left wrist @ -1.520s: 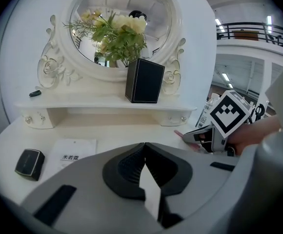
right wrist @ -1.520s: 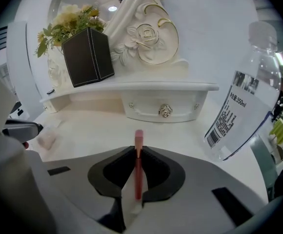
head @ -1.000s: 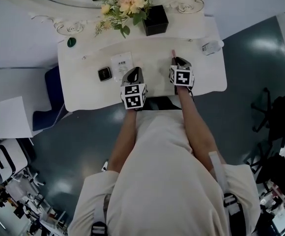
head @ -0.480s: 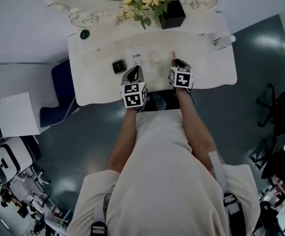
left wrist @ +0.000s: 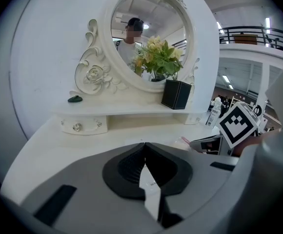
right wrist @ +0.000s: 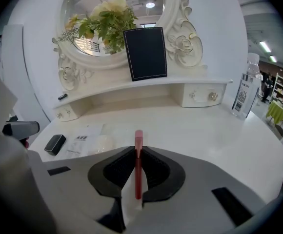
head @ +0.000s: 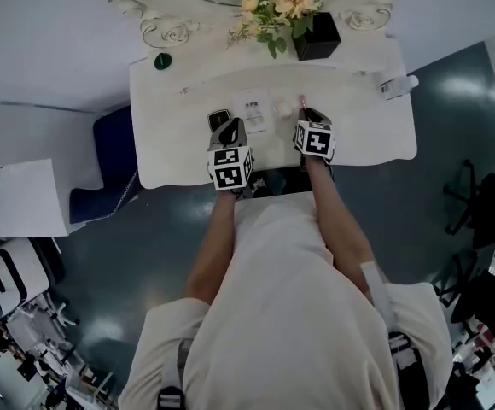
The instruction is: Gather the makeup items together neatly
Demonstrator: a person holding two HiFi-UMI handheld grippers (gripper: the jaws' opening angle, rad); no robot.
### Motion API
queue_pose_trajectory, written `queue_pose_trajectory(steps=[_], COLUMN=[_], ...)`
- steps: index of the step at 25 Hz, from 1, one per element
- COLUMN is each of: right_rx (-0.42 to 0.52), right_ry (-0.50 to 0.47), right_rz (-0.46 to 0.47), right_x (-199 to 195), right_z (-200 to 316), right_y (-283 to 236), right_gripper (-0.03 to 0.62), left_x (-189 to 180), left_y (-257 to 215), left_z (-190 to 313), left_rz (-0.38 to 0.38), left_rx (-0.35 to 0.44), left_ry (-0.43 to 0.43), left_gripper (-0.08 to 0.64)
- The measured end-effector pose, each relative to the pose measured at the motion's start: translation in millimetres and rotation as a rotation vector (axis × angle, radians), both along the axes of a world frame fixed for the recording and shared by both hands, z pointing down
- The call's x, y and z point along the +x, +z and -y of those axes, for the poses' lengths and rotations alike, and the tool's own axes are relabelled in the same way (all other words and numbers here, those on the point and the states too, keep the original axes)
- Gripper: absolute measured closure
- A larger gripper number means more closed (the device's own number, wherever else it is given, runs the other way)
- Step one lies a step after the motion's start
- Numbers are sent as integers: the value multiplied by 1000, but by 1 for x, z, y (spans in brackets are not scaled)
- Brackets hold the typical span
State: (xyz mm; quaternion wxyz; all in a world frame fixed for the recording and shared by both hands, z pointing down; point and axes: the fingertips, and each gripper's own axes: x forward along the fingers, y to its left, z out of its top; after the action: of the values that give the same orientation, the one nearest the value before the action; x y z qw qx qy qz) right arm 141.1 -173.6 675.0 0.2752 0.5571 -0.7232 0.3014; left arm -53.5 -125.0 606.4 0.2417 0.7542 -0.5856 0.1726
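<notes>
Now: pink stick (right wrist: 138, 177) is clamped upright in the narrow jaws of the right gripper (head: 306, 109), its tip poking out past the pads and above the white dressing table (head: 358, 139).

Compared with a second ago, both grippers sit further left along the tabletop. The stick's tip is now close to the round pale pad (right wrist: 104, 141) and the printed sachet (head: 254, 114), where earlier it was well apart from them.

The left gripper (left wrist: 144, 144) has its jaws together at the tips, with nothing pinched and only a pale sliver showing behind them. It was a gap away from the black compact (head: 219, 120) and is now just beside it.

Compact, sachet and pad keep their arrangement on the table. Black vase (head: 317, 37) and bottle (head: 397, 84) also unchanged.
</notes>
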Motion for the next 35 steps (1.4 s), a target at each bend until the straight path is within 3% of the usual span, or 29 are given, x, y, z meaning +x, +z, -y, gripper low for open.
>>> queue_pose_trajectory(steps=[12, 29, 35], right_rx=[-9, 88, 126], right_ry=[-14, 47, -8], right_rz=[0, 20, 63], right_x=[-11, 5, -11], right_z=[2, -40, -63], right_y=[3, -24, -34], right_gripper=[514, 502, 502], left_x=[-25, -13, -10], left_y=[-1, 4, 12], left_z=[1, -34, -54], left_rz=[-7, -16, -30], left_rx=[-3, -1, -27], left_ry=[-40, 43, 62], left_gripper=[545, 545, 545])
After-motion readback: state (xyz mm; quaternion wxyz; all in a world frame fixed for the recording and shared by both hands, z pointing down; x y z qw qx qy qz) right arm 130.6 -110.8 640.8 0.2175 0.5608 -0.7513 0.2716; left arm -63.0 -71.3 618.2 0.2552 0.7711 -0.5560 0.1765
